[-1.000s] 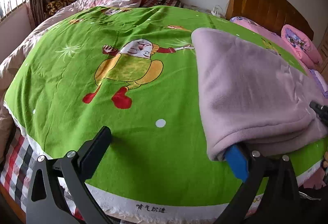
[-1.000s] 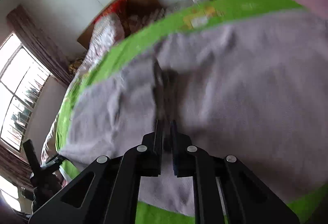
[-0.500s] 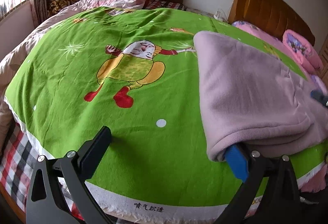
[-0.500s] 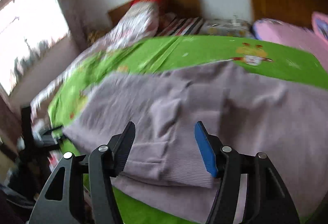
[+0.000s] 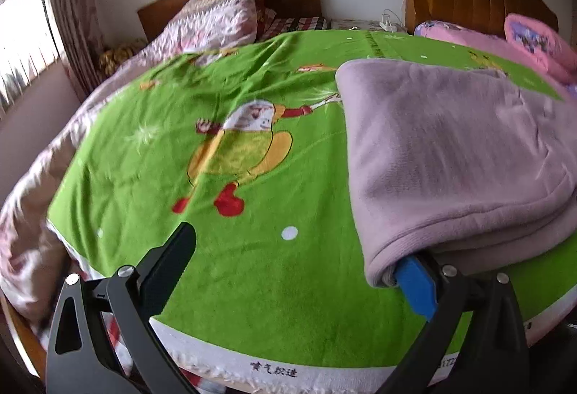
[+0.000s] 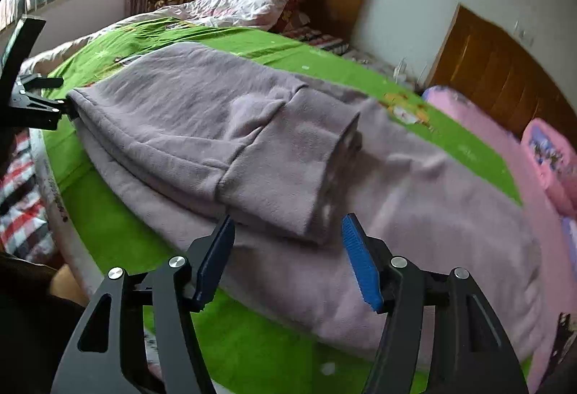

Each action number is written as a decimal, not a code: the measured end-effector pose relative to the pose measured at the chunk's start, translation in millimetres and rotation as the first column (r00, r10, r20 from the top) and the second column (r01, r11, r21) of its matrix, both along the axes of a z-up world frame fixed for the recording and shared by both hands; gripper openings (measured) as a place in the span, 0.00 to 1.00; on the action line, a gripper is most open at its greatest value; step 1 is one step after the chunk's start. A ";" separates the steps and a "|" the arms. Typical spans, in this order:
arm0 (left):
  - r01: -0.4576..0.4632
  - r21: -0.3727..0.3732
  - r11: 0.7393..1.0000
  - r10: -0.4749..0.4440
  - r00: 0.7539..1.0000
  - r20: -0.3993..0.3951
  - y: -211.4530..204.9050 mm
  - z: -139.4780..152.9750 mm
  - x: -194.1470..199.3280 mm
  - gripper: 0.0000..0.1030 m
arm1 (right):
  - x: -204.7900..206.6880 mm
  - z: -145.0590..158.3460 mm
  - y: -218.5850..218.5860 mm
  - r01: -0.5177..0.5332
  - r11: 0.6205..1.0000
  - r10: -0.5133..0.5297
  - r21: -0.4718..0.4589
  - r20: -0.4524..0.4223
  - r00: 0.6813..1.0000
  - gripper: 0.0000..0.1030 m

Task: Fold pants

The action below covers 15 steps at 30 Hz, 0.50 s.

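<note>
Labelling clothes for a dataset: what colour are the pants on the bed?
Pale lilac pants, plain with no pattern; the right wrist view shows them best.

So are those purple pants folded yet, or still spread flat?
Partly folded. The pants have one end doubled back over the rest, its cuff lying on top, on the green blanket.

The right claw has let go of the pants, jaws apart.

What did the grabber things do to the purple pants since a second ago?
The right hand-held gripper was pinched shut on the pants; it let go, its jaws stand open, and it rolled back upright in front of the folded-over part. The left hand-held gripper stayed open at the pants' near corner. The pants stayed folded on the green blanket.
</note>
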<state>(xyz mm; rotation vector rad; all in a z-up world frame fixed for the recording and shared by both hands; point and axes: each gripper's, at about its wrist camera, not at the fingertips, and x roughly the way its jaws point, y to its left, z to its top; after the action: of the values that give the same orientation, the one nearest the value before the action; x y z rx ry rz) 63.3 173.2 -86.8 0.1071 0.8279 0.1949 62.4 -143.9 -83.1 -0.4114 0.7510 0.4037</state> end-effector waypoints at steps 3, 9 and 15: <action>0.011 0.020 1.000 -0.012 1.000 0.003 -1.3 -0.3 2.0 0.99 | 3.1 -8.6 17.5 -0.079 0.989 0.086 -0.121 0.055 0.995 0.54; 0.014 -0.095 0.995 -0.017 1.000 -0.025 12.9 -2.5 7.7 0.98 | -1.2 -8.4 31.2 -0.239 0.928 0.268 -0.285 0.069 0.961 0.47; 0.006 -0.119 0.993 -0.010 0.999 -0.040 15.0 -8.1 9.0 0.99 | -3.1 -13.2 30.3 -0.296 0.903 0.324 -0.311 0.039 0.945 0.47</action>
<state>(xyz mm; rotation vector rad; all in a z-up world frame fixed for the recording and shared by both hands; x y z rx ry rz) 72.3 188.2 -94.9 0.0020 0.8777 0.1357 59.4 -113.7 -96.2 -0.8404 0.6604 0.5680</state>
